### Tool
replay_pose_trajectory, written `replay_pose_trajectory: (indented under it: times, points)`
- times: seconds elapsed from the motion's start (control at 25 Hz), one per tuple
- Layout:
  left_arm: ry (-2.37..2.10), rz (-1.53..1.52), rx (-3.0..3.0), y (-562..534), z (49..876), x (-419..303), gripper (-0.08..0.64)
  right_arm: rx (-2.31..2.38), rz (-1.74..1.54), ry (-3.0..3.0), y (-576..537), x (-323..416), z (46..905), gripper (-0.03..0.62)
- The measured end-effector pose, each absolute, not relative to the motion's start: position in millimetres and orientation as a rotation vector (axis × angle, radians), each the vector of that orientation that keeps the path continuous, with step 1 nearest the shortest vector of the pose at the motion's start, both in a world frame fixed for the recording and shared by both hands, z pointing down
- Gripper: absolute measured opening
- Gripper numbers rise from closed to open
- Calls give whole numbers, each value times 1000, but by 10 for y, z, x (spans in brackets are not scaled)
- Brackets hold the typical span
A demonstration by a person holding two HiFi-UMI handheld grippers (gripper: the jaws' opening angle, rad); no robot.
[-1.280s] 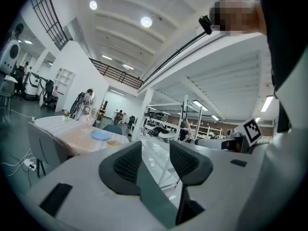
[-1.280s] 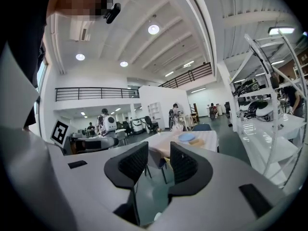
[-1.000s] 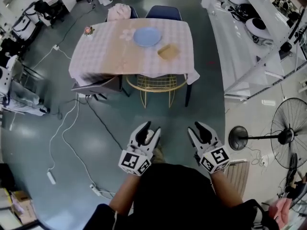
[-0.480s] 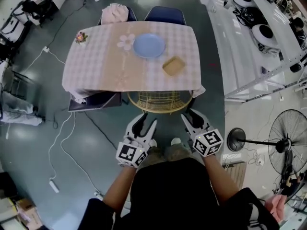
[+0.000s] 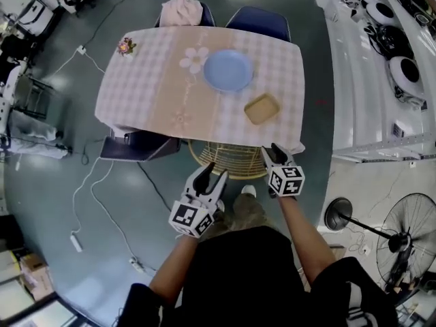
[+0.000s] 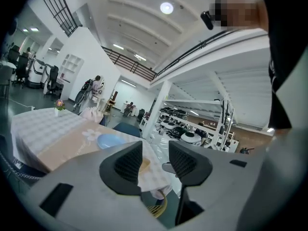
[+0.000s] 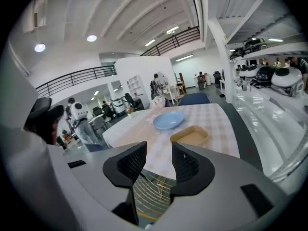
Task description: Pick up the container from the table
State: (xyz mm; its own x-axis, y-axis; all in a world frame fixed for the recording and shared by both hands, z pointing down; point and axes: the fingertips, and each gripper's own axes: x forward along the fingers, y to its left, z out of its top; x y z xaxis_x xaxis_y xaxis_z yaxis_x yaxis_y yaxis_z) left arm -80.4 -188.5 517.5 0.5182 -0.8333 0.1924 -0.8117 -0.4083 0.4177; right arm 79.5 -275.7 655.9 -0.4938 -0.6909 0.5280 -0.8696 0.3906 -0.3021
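Note:
The container (image 5: 262, 108) is a shallow tan rectangular tray, empty, near the table's front right corner. It shows again in the right gripper view (image 7: 190, 136), just beyond the jaws. In the left gripper view only a sliver of the container (image 6: 143, 165) shows, between the jaws. My right gripper (image 5: 276, 154) hovers at the table's near edge, short of the container; its jaws are opening with nothing between them. My left gripper (image 5: 211, 177) is open and empty, lower and further back, over the wire chair (image 5: 228, 159).
The table (image 5: 150, 94) has a checked cloth and carries a blue plate (image 5: 228, 70) behind the container and a small flower pot (image 5: 125, 45) at the far left corner. Blue chairs (image 5: 139, 144) stand around the table. A fan (image 5: 402, 230) stands on the floor to the right.
Both grippers have moved forward toward the table, which now lies nearer in view. The right gripper went further and has reached the table's near edge.

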Motion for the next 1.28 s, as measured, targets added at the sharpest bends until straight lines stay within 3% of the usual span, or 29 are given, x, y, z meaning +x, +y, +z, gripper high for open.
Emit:
replay_pose_trajectory:
  times: [0.08, 0.52, 0.76, 0.92, 1.28]
  points:
    - [-1369, -60, 2286, -1997, 5206, -809, 149, 1410, 856, -2276, -3041, 844, 6881, 152]
    - [-1405, -6, 2156, -2288, 5613, -905, 132, 1706, 1106, -1911, -3960, 1146, 8092, 155]
    - [-1427, -11, 2126, -2272, 5637, -928, 121, 1766, 1131, -1849, -4178, 1100, 8214, 153]
    - [-1434, -43, 2134, -2264, 5570, -947, 123, 1794, 1132, -1785, -4248, 1153, 8263, 97]
    - [-1451, -33, 2125, -2168, 5541, -993, 123, 1823, 1158, -1725, -4314, 1156, 8277, 83]
